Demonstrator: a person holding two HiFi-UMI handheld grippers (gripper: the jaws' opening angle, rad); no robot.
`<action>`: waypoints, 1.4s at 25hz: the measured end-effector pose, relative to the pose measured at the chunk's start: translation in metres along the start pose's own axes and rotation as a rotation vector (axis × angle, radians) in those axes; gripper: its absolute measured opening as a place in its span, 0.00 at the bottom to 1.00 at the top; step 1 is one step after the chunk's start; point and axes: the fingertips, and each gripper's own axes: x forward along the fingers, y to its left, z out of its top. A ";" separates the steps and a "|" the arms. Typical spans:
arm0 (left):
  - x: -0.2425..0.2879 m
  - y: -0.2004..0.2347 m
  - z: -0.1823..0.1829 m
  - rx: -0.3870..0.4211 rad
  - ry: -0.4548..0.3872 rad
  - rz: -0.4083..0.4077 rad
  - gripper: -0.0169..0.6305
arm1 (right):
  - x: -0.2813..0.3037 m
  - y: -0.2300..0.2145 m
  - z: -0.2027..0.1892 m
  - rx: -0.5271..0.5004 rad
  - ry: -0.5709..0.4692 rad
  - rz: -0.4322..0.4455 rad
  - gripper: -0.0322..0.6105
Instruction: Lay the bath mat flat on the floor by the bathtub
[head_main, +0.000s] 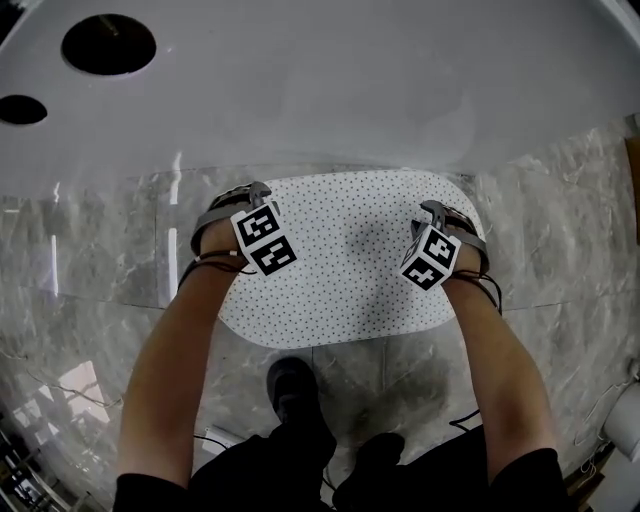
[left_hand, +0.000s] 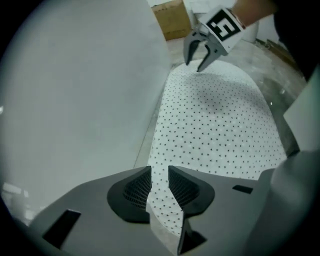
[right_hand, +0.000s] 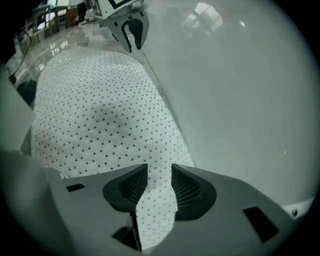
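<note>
The white bath mat (head_main: 350, 260), dotted with small dark holes, lies spread on the marble floor along the white bathtub (head_main: 350, 90). My left gripper (head_main: 258, 188) is at its far left corner and my right gripper (head_main: 432, 207) at its far right corner, both pointing steeply down. In the left gripper view the jaws (left_hand: 160, 172) stand apart around a raised strip of the mat (left_hand: 215, 125). The right gripper view shows the same: parted jaws (right_hand: 160, 172) with the mat's edge (right_hand: 100, 115) between them. Each gripper shows across the mat in the other's view, the right gripper (left_hand: 197, 57) and the left gripper (right_hand: 131, 37).
The tub's wall (left_hand: 75, 100) runs right beside the mat's far edge. Two dark round holes (head_main: 108, 44) sit in the tub's top at the upper left. The person's shoes (head_main: 295, 385) stand just behind the mat's near edge. A cardboard box (left_hand: 172, 17) stands beyond the mat's right end.
</note>
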 end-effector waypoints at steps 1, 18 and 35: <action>-0.001 -0.004 -0.003 -0.058 -0.006 -0.031 0.21 | 0.001 0.009 -0.009 0.043 0.006 0.035 0.31; -0.112 -0.027 -0.019 -0.686 -0.387 -0.148 0.13 | -0.106 0.020 -0.011 0.522 -0.353 0.205 0.12; -0.432 0.059 0.049 -0.912 -0.610 -0.054 0.05 | -0.431 -0.110 0.065 0.853 -0.644 0.214 0.07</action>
